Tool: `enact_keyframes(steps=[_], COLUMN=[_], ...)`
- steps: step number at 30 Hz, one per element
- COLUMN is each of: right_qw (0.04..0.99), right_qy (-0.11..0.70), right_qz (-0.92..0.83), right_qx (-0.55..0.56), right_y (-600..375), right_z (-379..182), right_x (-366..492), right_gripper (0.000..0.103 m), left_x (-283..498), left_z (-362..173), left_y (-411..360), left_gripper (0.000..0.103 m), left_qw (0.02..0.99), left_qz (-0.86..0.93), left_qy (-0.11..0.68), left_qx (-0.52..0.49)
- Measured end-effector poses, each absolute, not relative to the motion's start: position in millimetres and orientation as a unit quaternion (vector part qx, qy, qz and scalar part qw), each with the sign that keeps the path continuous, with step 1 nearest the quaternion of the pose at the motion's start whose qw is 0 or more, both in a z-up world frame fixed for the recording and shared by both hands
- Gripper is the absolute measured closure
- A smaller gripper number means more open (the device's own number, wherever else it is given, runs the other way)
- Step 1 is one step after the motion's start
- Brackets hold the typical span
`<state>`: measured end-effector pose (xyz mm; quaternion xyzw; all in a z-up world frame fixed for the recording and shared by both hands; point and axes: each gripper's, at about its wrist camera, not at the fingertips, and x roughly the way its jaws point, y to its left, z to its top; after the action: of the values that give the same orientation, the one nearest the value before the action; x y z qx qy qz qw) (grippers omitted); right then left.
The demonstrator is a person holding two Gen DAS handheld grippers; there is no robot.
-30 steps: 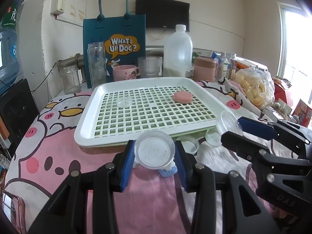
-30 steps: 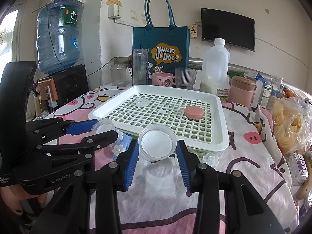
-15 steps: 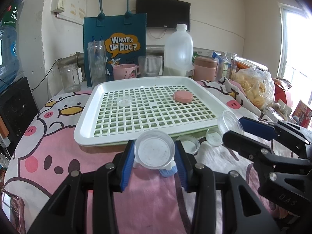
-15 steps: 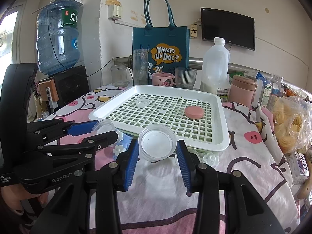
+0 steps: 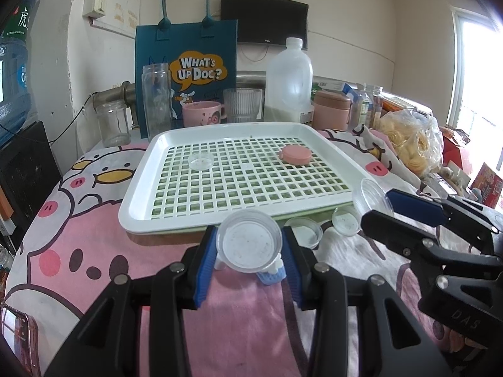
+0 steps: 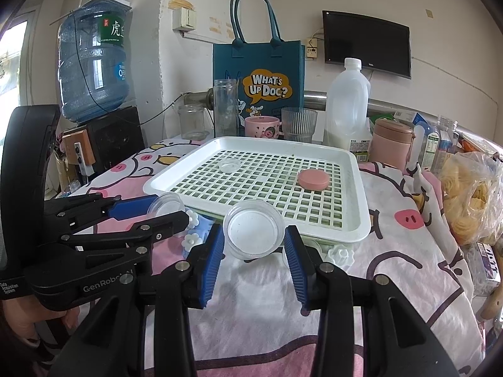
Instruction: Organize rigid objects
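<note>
While each claw hides the cloth right under it, both grips read clearly: the left claw [image 5: 250, 246] is clamped on a clear round cup [image 5: 250, 244], and the right claw [image 6: 254, 235] is clamped on a second clear cup [image 6: 253, 233], both held just in front of the tray's near rim. Under the left claw a small blue piece [image 5: 269, 274] is mostly covered and hard to identify. Two more clear cups [image 5: 304, 232] lie on the pink cartoon cloth [image 5: 94, 251] of the surface against the tray's near edge, partly tucked beneath it. White flower-shaped bits [image 6: 340, 255] lie close by. The white slotted tray [image 5: 163, 223] holds only a clear lid [image 5: 200, 161] at its far left and a pink lid [image 5: 295, 155] at its far right, well apart, with most of the grid bare. Beyond stand jars, a pink mug [image 5: 202, 113], a milk jug [image 5: 290, 84] and a teal bag [image 5: 188, 72]
</note>
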<state>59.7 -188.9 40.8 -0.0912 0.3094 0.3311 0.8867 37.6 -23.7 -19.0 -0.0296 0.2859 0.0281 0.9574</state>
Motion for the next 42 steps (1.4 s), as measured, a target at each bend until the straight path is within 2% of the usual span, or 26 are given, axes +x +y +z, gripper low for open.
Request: enact_keyframes(steps=[42], right_qw=[0.889], right_qy=[0.311], right_qz=[0.327], right_qx=[-0.083], right_y=[-188.4], right_z=[40.6], right_x=[57.3], right_gripper=[0.064], left_x=[39.1], left_z=[-18.8], left_y=[-21.7], left_gripper=[0.064], left_qw=[0.957], left_qz=[0.026], left_qy=[0.287], left_qx=[-0.031])
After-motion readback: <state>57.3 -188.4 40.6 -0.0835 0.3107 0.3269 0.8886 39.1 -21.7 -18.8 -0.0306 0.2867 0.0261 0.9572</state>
